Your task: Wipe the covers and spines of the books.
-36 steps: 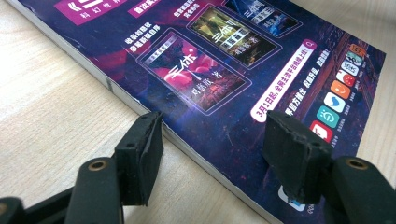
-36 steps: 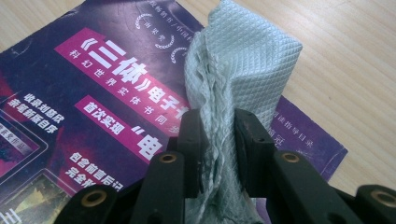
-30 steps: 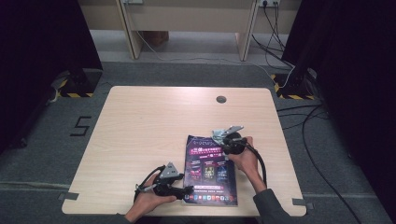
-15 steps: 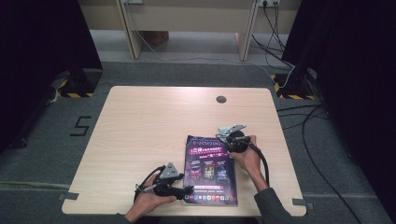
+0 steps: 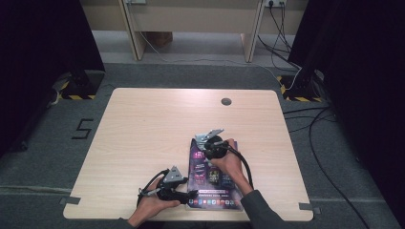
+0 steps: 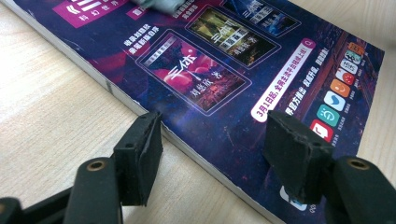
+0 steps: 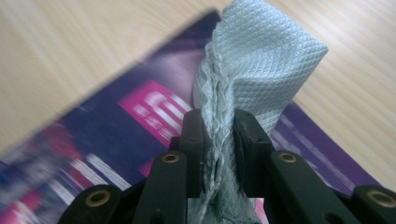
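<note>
Right claw shifted across magazine, clamping cloth.

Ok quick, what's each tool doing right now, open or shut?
Left tool: open, jaws straddling the edge of the magazine, not squeezing it.
Right tool: shut on the cloth, above the magazine.

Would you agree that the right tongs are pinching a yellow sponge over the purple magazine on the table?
Not quite: the right tongs pinch a pale blue-green cloth, not a yellow sponge, as the right gripper view shows. It is indeed over the purple magazine on the table.
</note>
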The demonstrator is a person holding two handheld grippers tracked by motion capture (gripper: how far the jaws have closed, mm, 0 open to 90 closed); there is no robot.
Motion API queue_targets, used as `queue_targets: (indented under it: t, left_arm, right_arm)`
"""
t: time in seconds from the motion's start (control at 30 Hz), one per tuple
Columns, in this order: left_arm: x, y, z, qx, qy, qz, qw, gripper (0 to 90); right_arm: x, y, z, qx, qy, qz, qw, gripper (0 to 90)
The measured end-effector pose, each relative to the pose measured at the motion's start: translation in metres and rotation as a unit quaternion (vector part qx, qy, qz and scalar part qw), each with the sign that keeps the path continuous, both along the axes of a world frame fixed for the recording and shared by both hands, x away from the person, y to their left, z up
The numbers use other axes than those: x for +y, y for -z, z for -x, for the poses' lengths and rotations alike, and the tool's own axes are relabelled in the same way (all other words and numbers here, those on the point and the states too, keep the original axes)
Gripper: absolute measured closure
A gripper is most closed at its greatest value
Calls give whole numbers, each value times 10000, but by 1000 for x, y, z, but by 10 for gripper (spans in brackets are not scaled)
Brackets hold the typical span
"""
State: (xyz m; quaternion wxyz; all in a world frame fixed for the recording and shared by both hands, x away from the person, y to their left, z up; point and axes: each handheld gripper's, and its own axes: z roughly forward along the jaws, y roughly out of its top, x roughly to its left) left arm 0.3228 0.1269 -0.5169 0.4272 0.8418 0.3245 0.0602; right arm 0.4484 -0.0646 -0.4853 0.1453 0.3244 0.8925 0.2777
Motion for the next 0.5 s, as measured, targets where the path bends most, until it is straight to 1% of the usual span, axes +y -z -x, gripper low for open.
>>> queue_targets:
  t: [0.03,0.07,0.1,0.17,0.2,0.23,0.27,0.3,0.33,0.37,0.4,0.43,0.47,0.5]
  left_arm:
    - [0,0,0,8,2,-8,10000,363]
    - [0,0,0,8,2,-8,10000,363]
    - [0,0,0,-3,-5,12,10000,363]
    - [0,0,0,-6,-5,17,10000,363]
    - [0,0,0,-4,-2,16,10000,363]
    - [0,0,0,0,-2,-4,10000,363]
    - [0,0,0,-1,-2,0,10000,363]
    - [0,0,0,-6,-6,20,10000,363]
    - [0,0,0,-6,-6,20,10000,363]
    - [0,0,0,-6,-3,10,10000,363]
    - [0,0,0,-6,-3,10,10000,363]
    - [0,0,0,1,-9,5,10000,363]
    - [0,0,0,1,-9,5,10000,363]
    - [0,0,0,-7,-5,25,10000,363]
  right_arm:
    - [11,0,1,-10,-113,27,9999,760]
    - [11,0,1,-10,-113,27,9999,760]
    - [17,-1,1,-61,-172,153,9997,762]
    - [17,0,1,-65,-161,164,9997,764]
    - [16,-1,1,-47,-155,132,9998,764]
    - [11,0,0,-54,-64,166,9998,765]
    - [7,0,-2,-80,-55,212,9997,765]
    - [3,0,-2,-59,18,179,9998,765]
    - [3,0,-2,-59,18,179,9998,765]
    - [-8,0,-4,-48,102,167,9998,765]
    - [-8,0,-4,-48,102,167,9998,765]
    - [-19,-1,-5,-57,242,192,9995,766]
    - [-19,-1,-5,-57,242,192,9995,766]
    - [-29,0,-7,-49,383,156,9991,766]
